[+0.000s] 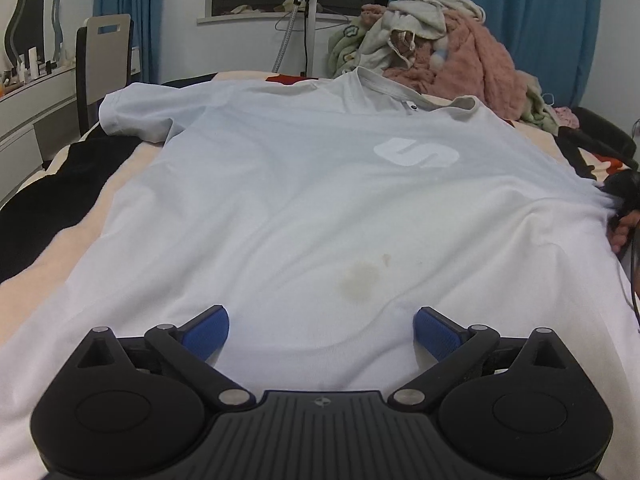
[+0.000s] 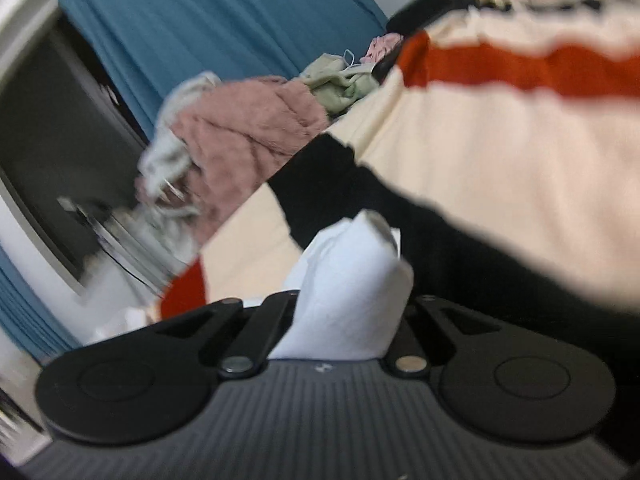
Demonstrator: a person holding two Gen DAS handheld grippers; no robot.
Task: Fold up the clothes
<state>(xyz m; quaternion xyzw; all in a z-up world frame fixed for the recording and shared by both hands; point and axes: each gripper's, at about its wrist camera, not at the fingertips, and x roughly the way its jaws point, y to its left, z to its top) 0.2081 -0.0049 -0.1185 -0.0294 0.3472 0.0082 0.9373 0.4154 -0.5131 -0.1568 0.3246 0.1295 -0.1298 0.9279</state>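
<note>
A white T-shirt [image 1: 304, 208] with a white logo and a yellowish stain lies spread flat on the bed, collar at the far end. My left gripper [image 1: 322, 330] is open just above the shirt's near hem, blue pads wide apart. My right gripper shows at the far right of the left wrist view [image 1: 618, 200], pinching the shirt's right side and pulling it taut. In the blurred right wrist view, the right gripper [image 2: 348, 300] is shut on a bunch of the white T-shirt [image 2: 352, 280]; its fingertips are hidden by the cloth.
A pile of pink, green and beige clothes [image 1: 448, 52] sits at the far end of the bed. The bed cover [image 2: 500, 152] is cream with black and red patches. A chair [image 1: 104, 64] and dresser stand on the left. Blue curtains hang behind.
</note>
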